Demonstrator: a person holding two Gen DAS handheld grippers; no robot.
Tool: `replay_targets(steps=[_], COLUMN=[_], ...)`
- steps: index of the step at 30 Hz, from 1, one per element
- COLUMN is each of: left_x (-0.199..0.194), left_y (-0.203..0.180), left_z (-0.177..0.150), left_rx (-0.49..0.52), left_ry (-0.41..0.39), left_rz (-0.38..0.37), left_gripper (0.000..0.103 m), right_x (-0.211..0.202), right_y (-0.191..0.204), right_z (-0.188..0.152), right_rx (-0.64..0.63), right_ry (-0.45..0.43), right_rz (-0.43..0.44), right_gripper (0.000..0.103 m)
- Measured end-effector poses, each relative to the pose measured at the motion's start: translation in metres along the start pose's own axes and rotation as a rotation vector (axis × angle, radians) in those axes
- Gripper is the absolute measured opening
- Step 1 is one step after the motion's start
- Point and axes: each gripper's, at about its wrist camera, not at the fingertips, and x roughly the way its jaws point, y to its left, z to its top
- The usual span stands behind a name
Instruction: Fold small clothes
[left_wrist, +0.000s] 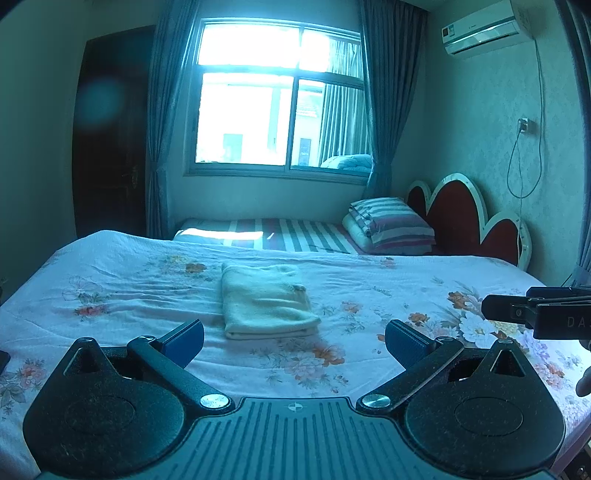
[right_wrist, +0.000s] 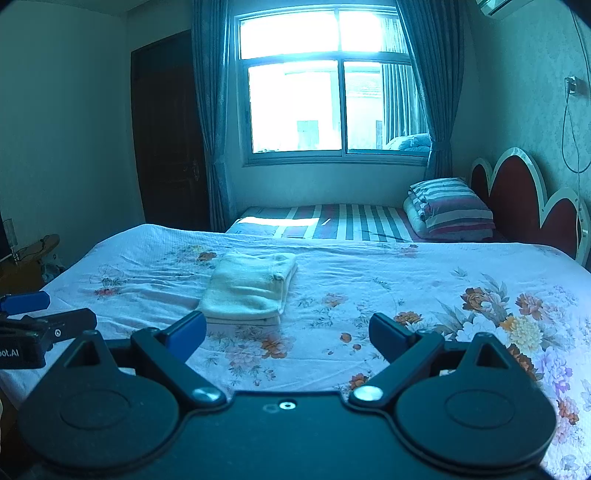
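Note:
A small cream garment (left_wrist: 264, 301) lies folded into a neat rectangle on the floral bedsheet (left_wrist: 369, 295). It also shows in the right wrist view (right_wrist: 249, 286). My left gripper (left_wrist: 294, 341) is open and empty, held just short of the folded garment's near edge. My right gripper (right_wrist: 288, 334) is open and empty, near the garment's near right side. The right gripper's fingers (left_wrist: 517, 312) show at the right edge of the left view. The left gripper's fingers (right_wrist: 55, 325) show at the left edge of the right view.
A second bed with a striped sheet (left_wrist: 295, 232) and a striped pillow (left_wrist: 391, 223) stands behind, under the window (left_wrist: 280, 99). A red scalloped headboard (left_wrist: 469, 218) is at the right. A dark door (left_wrist: 110, 129) is at the left.

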Motion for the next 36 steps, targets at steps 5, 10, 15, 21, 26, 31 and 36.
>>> replay_targets(steps=[5,10,15,21,26,31,36], left_x=[0.001,0.001,0.001,0.001,0.001,0.002,0.002], left_y=[0.001,0.002,0.001,-0.001,-0.003,-0.005,-0.009], left_z=[0.0,0.0,0.001,0.002,0.002,0.003,0.005], left_rx=[0.0,-0.005,-0.002,-0.002,0.0,0.006,0.015], left_ry=[0.005,0.0,0.0,-0.002,-0.002,-0.004,-0.004], left_rz=[-0.002,-0.001,-0.004,-0.009,-0.01,-0.015,-0.017], left_gripper=[0.103,0.103,0.103,0.103,0.103,0.103,0.103], right_x=[0.001,0.002,0.002,0.002,0.001,0.001,0.001], right_y=[0.003,0.003,0.003,0.003,0.002,0.001,0.001], right_z=[-0.002,-0.003,-0.002,-0.001,0.0,0.001,0.001], right_rx=[0.006,0.005,0.006,0.006,0.011,0.014,0.014], right_ry=[0.006,0.007,0.003,0.003,-0.001,0.001,-0.001], right_rz=[0.001,0.001,-0.002,-0.001,-0.003,-0.005,-0.004], right_gripper=[0.095,0.095,0.095,0.095,0.095,0.095,0.095])
